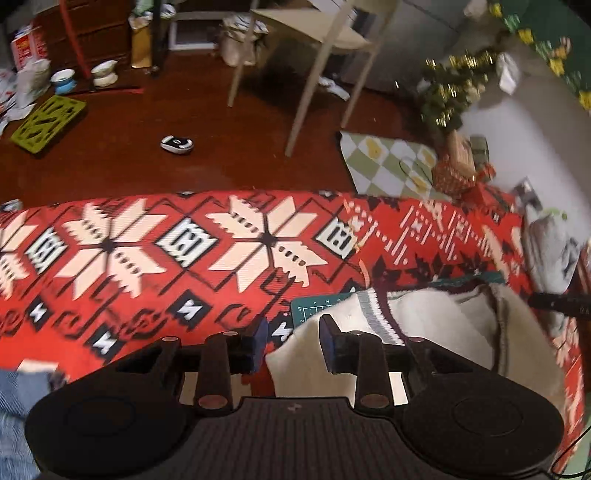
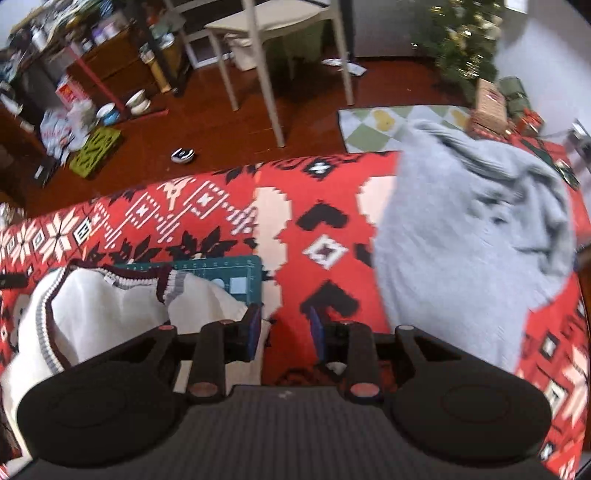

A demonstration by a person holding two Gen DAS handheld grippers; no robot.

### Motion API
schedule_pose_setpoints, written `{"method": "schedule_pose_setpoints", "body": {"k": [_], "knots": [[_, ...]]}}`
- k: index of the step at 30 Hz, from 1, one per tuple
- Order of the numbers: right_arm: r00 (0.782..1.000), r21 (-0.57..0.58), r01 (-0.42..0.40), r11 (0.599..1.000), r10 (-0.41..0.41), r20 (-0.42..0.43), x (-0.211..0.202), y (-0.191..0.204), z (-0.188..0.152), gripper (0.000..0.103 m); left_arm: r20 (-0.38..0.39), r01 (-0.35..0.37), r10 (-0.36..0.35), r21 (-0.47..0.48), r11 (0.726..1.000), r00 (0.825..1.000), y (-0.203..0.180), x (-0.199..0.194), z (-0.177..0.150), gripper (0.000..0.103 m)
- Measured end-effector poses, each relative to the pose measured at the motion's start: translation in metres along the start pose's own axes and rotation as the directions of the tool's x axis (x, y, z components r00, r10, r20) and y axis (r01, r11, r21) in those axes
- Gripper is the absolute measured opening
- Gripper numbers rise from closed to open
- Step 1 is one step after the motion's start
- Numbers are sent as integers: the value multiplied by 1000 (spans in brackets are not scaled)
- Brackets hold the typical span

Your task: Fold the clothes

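The white sweater [image 2: 110, 306], cream knit with maroon and grey striped trim at its neck and hem, lies rumpled on the worktop [image 2: 325, 218], which is covered in a red cloth patterned with cream snowflakes and black shapes. Part of the sweater rests on a dark green cutting mat [image 2: 221, 271] whose printed grid shows at its far edge. In the left wrist view the same sweater [image 1: 424, 325] sits at the lower right, with a corner of the mat [image 1: 314, 306] poking out just beside it. The left gripper [image 1: 293, 338] has its fingers [image 1: 258, 339] partly apart with nothing clamped; the near edge of the sweater lies below the gap, and the pads do not press on it. The right gripper [image 2: 284, 328] likewise has its fingers [image 2: 254, 332] partly apart and empty, hanging over the red cloth just beside the sweater's right edge. A grey garment [image 2: 469, 236] lies bunched on the worktop to the right, apart from the sweater. Blue denim [image 1: 14, 410] shows at the left wrist view's lower left corner. Beyond the worktop is a dark wooden floor [image 2: 229, 118] with a pale chair [image 2: 273, 22], a checked rug [image 2: 376, 125] and a small tinselled tree [image 1: 450, 88].
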State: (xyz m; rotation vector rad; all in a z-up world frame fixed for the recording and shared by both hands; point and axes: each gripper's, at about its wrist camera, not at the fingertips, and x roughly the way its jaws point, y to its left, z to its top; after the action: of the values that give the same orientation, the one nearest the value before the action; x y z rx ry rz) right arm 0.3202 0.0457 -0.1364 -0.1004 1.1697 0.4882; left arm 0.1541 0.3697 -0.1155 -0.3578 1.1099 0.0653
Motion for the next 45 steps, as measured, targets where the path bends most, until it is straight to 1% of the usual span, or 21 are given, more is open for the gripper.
{"method": "schedule_pose_setpoints", "body": {"k": [4, 8, 9, 10, 11, 13, 15, 19, 23, 27, 31, 34, 36, 37, 38, 39, 42, 44, 45], "knots": [[1000, -14, -17, 1000, 16, -15, 13, 11, -1, 33, -50, 2, 0, 38, 999, 999, -7, 14, -2, 29], [999, -54, -4, 999, 1, -42, 23, 19, -8, 34, -44, -25, 30, 96, 995, 999, -13, 16, -5, 30], [999, -63, -1, 998, -2, -46, 24, 20, -8, 32, -47, -30, 36, 113, 993, 998, -15, 17, -5, 30], [999, -71, 0, 997, -4, -48, 24, 21, -8, 29, -50, -30, 37, 128, 991, 998, -17, 17, -5, 20], [999, -86, 6, 996, -11, -51, 24, 24, -8, 12, -55, -21, 28, 133, 991, 998, -19, 18, -5, 12], [998, -128, 25, 991, -32, -54, 22, 30, -9, 4, -50, -51, 61, 175, 983, 997, -27, 16, -6, 7], [999, -156, 36, 987, -42, -35, 16, 35, -8, 4, -36, -81, 90, 198, 977, 995, -33, 13, -5, 6], [1000, -86, 24, 996, -23, 12, 7, 29, 10, 4, 31, -91, 88, 128, 988, 996, -27, 2, 10, 6], [996, -60, 44, 997, -39, 84, 9, 23, 46, 4, 91, -119, 111, 78, 990, 990, -16, 3, 41, 6], [988, -64, 66, 996, -56, 142, 20, 21, 86, 4, 120, -143, 135, 62, 988, 984, -11, 12, 67, 6], [986, -100, 94, 990, -79, 148, 45, 26, 112, 4, 123, -160, 156, 26, 987, 980, -5, 25, 80, 6], [982, -104, 110, 988, -93, 162, 58, 31, 119, 9, 135, -156, 157, -15, 988, 978, -3, 27, 78, 8], [977, -83, 114, 990, -97, 191, 54, 32, 117, 19, 165, -151, 155, -37, 988, 974, -4, 20, 73, 12], [974, -73, 114, 991, -97, 207, 50, 33, 116, 22, 185, -148, 154, -45, 988, 971, -4, 15, 70, 19], [971, -64, 111, 992, -94, 219, 46, 33, 113, 26, 200, -145, 152, -50, 988, 968, -5, 10, 66, 29], [970, -59, 105, 993, -89, 227, 40, 33, 109, 28, 214, -142, 151, -55, 988, 965, -5, 5, 63, 33], [966, -69, 85, 994, -65, 251, 16, 35, 92, 38, 240, -124, 136, -64, 990, 961, -11, -12, 51, 36], [963, -91, 72, 993, -46, 265, -1, 42, 76, 43, 252, -109, 122, -68, 992, 960, -18, -24, 41, 42], [963, -106, 66, 992, -35, 268, -11, 47, 66, 46, 260, -105, 118, -63, 993, 958, -24, -31, 34, 43]]}}
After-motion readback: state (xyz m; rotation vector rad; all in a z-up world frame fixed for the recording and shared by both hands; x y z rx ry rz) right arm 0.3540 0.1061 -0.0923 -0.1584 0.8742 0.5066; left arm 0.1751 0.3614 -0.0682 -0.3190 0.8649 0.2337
